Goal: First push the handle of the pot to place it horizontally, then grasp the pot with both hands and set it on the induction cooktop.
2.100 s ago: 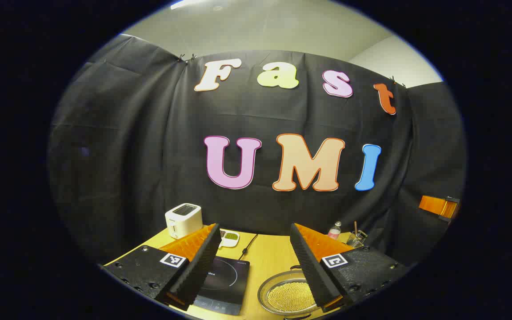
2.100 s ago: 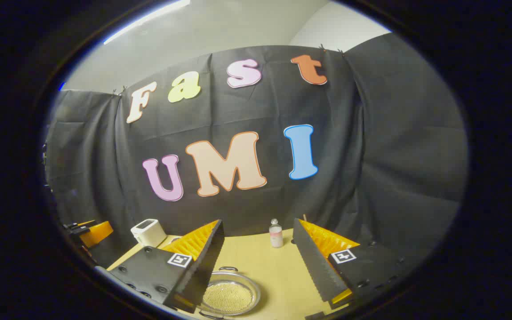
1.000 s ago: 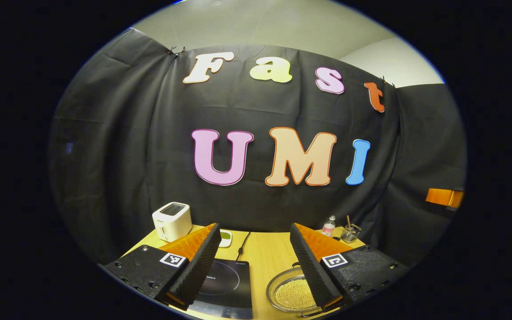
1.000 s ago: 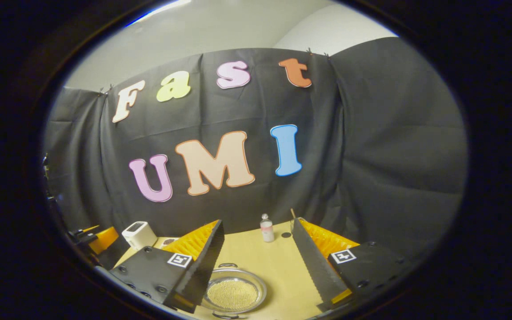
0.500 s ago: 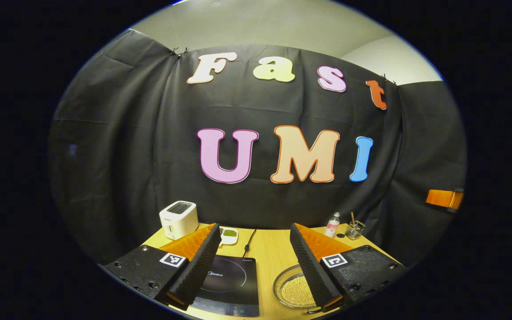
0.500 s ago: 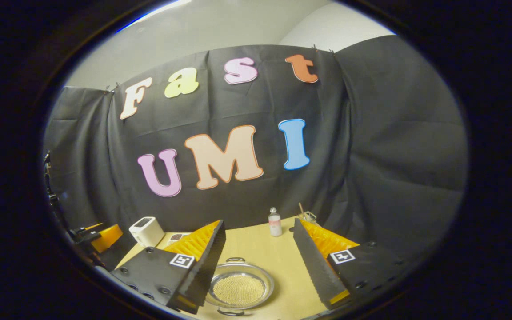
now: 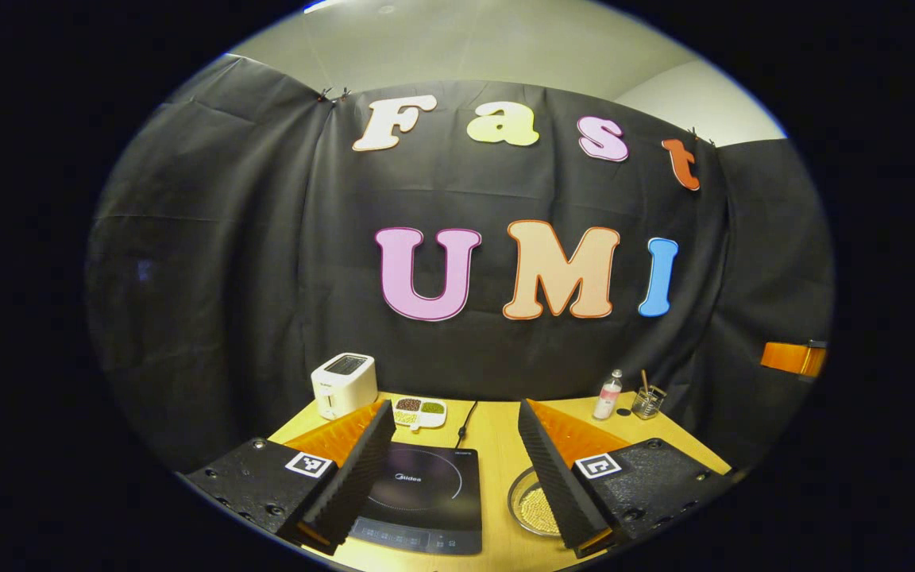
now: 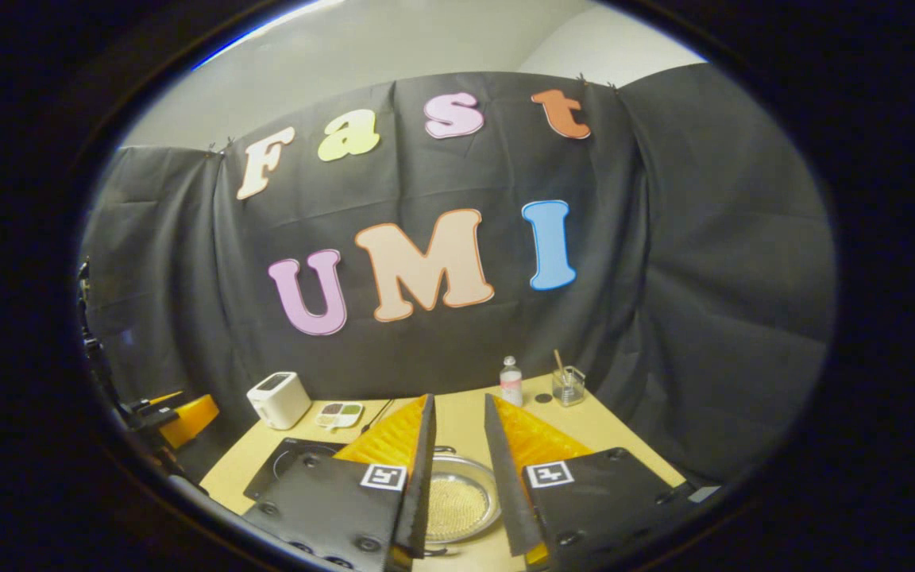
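Observation:
The pot [image 8: 457, 496] is a shallow silvery pan holding small yellow beads, on the wooden table [image 8: 584, 429]. One loop handle [image 8: 445, 450] points to the far side. My right gripper [image 8: 458, 399] hovers above it with only a narrow gap between its fingers and nothing in that gap. In the left gripper view the pot [image 7: 531, 508] is half hidden behind one finger. The black induction cooktop [image 7: 426, 496] lies just left of it. My left gripper [image 7: 453, 407] hangs wide open and empty above the cooktop.
A white toaster [image 7: 344, 384], a small dish of beans [image 7: 419, 411] and the cooktop's cord stand at the back left. A small bottle [image 8: 511, 381] and a glass with a stick [image 8: 567, 385] are at the back right. The booth cloth closes off the rear.
The right gripper's fingers have drawn much closer together and it has tipped down over the pot. The left gripper drifted left, so the cooktop sits more central.

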A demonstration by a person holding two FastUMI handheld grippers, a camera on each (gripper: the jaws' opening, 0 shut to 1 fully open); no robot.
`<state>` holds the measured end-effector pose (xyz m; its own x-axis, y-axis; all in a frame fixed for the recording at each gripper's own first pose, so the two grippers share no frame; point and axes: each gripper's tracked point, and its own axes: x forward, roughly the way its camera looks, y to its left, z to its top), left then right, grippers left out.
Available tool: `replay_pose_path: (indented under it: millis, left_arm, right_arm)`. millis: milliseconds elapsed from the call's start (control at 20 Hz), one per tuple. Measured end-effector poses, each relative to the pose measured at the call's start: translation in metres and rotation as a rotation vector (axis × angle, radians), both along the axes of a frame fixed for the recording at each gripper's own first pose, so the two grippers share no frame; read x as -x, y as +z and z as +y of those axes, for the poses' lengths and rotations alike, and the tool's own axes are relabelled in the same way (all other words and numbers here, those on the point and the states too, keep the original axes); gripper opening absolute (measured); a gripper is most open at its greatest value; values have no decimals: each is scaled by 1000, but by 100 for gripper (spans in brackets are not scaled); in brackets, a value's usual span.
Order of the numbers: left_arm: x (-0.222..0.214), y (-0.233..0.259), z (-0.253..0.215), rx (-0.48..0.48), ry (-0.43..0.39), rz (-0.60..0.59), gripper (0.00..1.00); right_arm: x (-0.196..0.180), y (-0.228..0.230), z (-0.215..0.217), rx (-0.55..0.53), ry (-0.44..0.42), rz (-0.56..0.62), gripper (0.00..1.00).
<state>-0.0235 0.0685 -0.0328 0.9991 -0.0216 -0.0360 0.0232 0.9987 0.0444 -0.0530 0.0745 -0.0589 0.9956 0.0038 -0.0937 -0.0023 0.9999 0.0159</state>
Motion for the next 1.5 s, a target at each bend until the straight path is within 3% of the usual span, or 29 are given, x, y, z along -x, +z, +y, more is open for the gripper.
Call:
replay_pose_path:
  millis: [150,350,400,450,650,700,800,900,950,1100,1150,1400,1450,1500]
  left_arm:
    - [6,-6,7,3,8,16,92]
    - [12,-11,18,5,16,24,95]
    - [13,-12,22,1,20,28,95]
    - [15,-14,27,-3,24,32,95]
    - [20,-18,46,-38,48,37,92]
    - [21,-17,50,-49,53,37,95]
    - [23,-20,58,-63,59,43,92]
    - [24,-24,64,-68,62,51,95]
    - [26,-27,67,-70,64,55,95]
    - [27,-37,75,-78,67,82,92]
    - [27,-40,77,-80,67,92,95]
    - [27,-55,90,-74,74,127,96]
    - [27,-58,93,-70,76,133,92]
    - [27,-60,96,-67,79,140,96]
  right_arm:
    - [4,-14,8,17,9,30,41]
    - [8,-43,31,44,47,92,41]
    - [9,-52,40,43,66,109,32]
    - [9,-62,49,41,86,133,32]
    - [19,-118,85,27,174,271,32]
    - [22,-134,93,19,197,312,33]
    - [28,-169,100,-1,194,402,32]
    - [29,-204,112,-69,217,506,0]
    - [31,-220,115,-93,218,550,10]
    - [44,-260,123,-150,229,668,11]
    - [48,-272,127,-165,232,701,11]
    - [56,-318,140,-236,245,830,11]
    - [55,-324,142,-246,243,843,11]
    - [54,-331,144,-252,241,860,10]
